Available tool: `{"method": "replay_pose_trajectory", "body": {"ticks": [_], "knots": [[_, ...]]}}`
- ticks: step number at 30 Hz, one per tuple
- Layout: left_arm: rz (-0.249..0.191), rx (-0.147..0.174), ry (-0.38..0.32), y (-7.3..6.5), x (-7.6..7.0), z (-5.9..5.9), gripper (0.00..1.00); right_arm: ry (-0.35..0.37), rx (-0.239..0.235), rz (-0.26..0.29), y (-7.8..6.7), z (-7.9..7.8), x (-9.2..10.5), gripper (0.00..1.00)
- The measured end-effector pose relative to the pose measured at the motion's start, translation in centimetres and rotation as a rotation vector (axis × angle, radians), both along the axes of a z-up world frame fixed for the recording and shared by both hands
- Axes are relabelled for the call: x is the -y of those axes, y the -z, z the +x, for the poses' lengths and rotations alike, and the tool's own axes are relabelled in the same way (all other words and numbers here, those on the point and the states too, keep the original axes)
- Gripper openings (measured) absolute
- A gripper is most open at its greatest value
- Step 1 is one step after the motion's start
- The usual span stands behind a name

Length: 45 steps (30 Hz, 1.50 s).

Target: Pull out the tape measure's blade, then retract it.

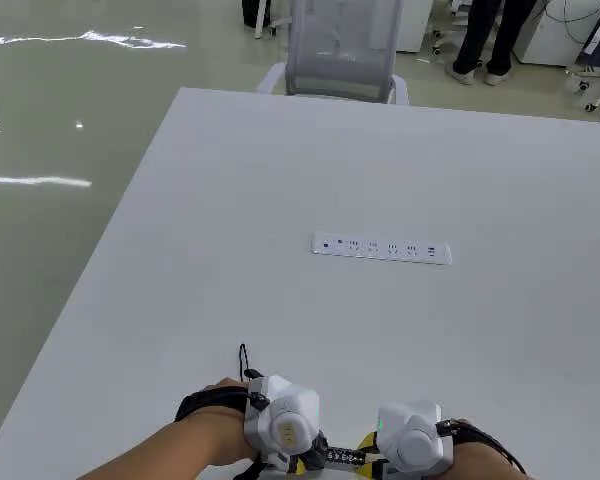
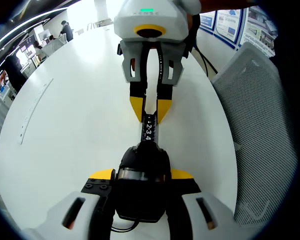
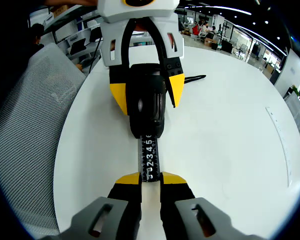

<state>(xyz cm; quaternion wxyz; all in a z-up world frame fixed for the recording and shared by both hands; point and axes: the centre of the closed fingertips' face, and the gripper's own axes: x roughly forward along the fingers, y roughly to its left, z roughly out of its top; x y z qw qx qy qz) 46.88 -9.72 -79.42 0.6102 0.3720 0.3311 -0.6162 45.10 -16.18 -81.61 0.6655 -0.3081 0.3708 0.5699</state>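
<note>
On your side of the long white plastic power strip [image 1: 381, 248] and well apart from it, low over the white flat table [image 1: 280, 180], the chunky black plastic tape measure [image 3: 146, 100] sat clamped by its sides between the left gripper's [image 2: 142, 174] yellow-tipped jaws. The right gripper [image 3: 151, 178] had its jaws pressed together on the end of the thin black steel blade [image 3: 150, 157], with a short run of numbers out.

Judged: the case was rigid, fairly hefty and smooth, so you needed a firm side grip. The blade was thin, springy and slick, likely to snap back, and best taken at its end.

The end hook was hidden under the jaws, and any lock button was unreadable. In the head view both grippers were cut off at the bottom edge.
</note>
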Motion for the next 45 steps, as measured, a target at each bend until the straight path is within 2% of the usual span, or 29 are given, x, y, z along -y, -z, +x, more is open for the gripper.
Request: {"method": "replay_pose_trajectory", "body": {"ticks": [45], "knots": [[-0.004, -0.003, -0.005, -0.2, 0.1, -0.2, 0.35, 0.017, -0.005, -0.025, 0.0, -0.3, 2.4, 0.11]]}}
